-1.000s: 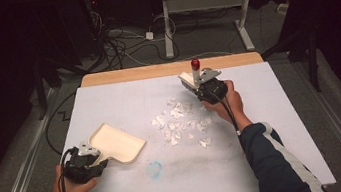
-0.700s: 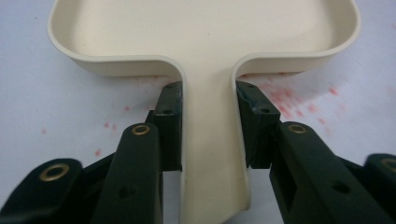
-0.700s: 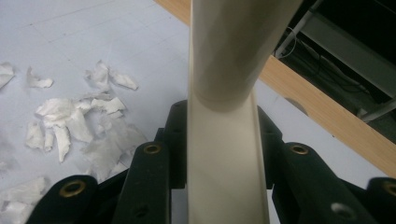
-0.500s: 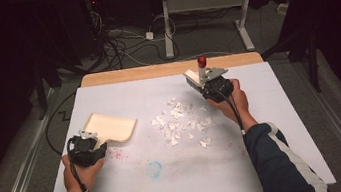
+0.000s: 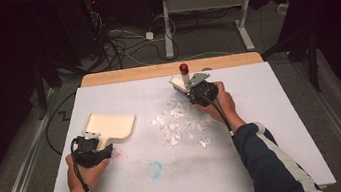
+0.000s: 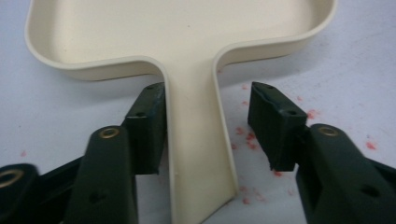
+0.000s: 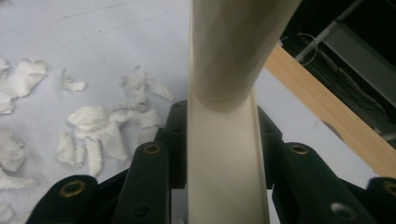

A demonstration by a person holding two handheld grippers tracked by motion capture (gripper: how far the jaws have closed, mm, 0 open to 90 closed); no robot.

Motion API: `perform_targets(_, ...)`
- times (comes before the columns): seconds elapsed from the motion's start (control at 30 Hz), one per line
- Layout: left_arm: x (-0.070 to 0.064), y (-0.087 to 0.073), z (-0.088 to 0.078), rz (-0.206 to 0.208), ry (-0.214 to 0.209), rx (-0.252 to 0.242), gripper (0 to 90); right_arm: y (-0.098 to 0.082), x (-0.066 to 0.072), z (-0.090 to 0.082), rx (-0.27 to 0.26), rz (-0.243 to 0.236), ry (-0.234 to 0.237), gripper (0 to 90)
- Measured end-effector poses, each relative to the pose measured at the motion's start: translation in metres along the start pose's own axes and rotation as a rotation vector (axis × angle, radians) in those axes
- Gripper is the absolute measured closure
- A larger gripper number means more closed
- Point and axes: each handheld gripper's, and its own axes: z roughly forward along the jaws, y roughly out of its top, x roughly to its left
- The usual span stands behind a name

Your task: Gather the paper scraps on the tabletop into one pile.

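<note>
The dustpan (image 5: 109, 126) lies toward the table's (image 5: 283, 125) left edge, the paper scraps (image 5: 178, 123) mid-table, right of it

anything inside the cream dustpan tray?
The cream plastic dustpan looks empty inside; the torn white paper scraps lie beside it on the white table. Its far edge runs out of the left gripper view.

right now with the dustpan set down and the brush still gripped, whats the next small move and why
Probably draw the left gripper back off the dustpan handle: its jaws have just been opening, one pad apart from the handle, and the pan lies flat on the table. The right gripper is shut on the brush beside the paper scraps, so sweeping could follow.
</note>
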Motion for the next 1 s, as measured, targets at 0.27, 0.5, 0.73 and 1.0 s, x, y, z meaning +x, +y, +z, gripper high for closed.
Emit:
perform_targets(0.27, -0.008, -0.009, -0.020, 0.080, 0.008, -0.072, 28.0, -0.001, 0.015, 0.003, -0.014, -0.089, 0.076, 67.8)
perform_targets(0.5, -0.010, -0.020, -0.043, 0.133, 0.004, -0.167, 24.3, -0.021, 0.017, -0.015, -0.056, -0.162, 0.180, 67.7)
perform_targets(0.73, -0.015, -0.035, -0.055, 0.182, -0.005, -0.181, 23.5, -0.039, 0.023, -0.045, -0.099, -0.225, 0.280, 67.7)
perform_targets(1.0, -0.020, -0.043, -0.057, 0.197, 0.008, -0.174, 23.2, -0.028, 0.024, -0.060, -0.094, -0.244, 0.225, 67.7)
